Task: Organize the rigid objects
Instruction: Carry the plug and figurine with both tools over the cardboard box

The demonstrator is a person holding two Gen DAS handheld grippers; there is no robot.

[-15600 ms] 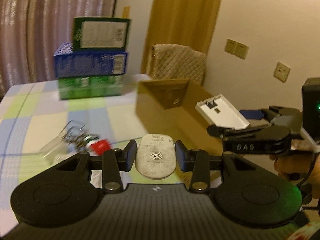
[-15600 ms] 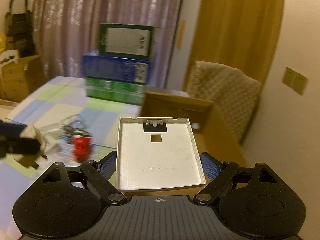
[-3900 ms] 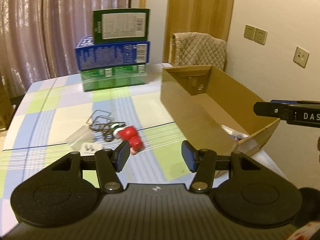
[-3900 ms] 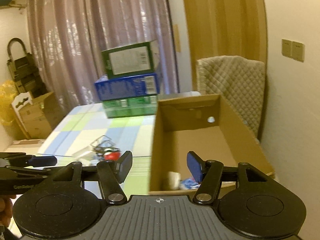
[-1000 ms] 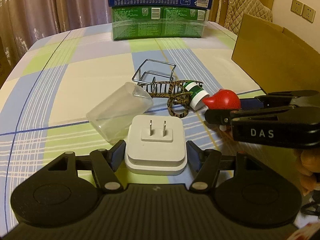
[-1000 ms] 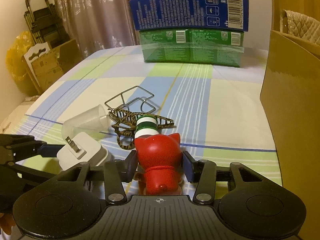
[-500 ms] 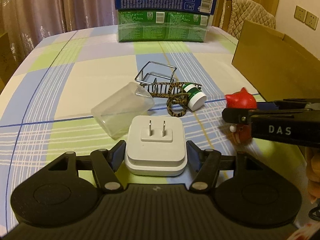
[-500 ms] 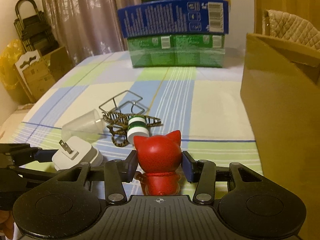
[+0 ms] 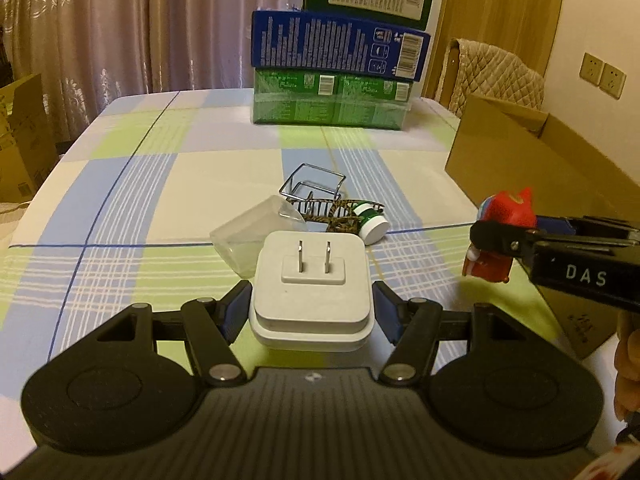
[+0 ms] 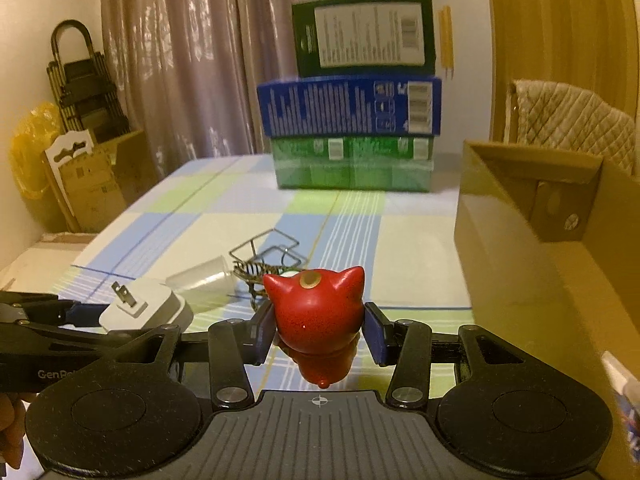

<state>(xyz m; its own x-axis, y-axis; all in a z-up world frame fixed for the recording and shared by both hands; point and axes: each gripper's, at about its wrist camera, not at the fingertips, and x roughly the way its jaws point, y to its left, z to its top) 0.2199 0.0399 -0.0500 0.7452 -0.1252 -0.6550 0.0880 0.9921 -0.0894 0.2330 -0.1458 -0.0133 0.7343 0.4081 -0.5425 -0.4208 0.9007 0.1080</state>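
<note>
My left gripper (image 9: 311,312) is shut on a white plug adapter (image 9: 312,280), prongs facing up, lifted above the checked tablecloth. The same adapter (image 10: 146,310) shows at the left of the right wrist view. My right gripper (image 10: 319,336) is shut on a red cat-eared figurine (image 10: 318,312), also raised; that figurine (image 9: 502,226) appears at the right of the left wrist view, beside the open cardboard box (image 9: 532,168). On the cloth lie a clear plastic cup (image 9: 256,236) on its side, a wire holder (image 9: 314,186), a patterned hair clip (image 9: 332,216) and a small green-and-white jar (image 9: 372,220).
Stacked green and blue cartons (image 10: 352,136) stand at the table's far end. The cardboard box (image 10: 532,216) takes up the right side, with a padded chair (image 10: 572,120) behind it. Cartons and a folded trolley (image 10: 80,80) stand on the floor at left.
Both grippers have risen with their loads and drawn back from the pile. The red figurine has left the table and now hangs closer to the box.
</note>
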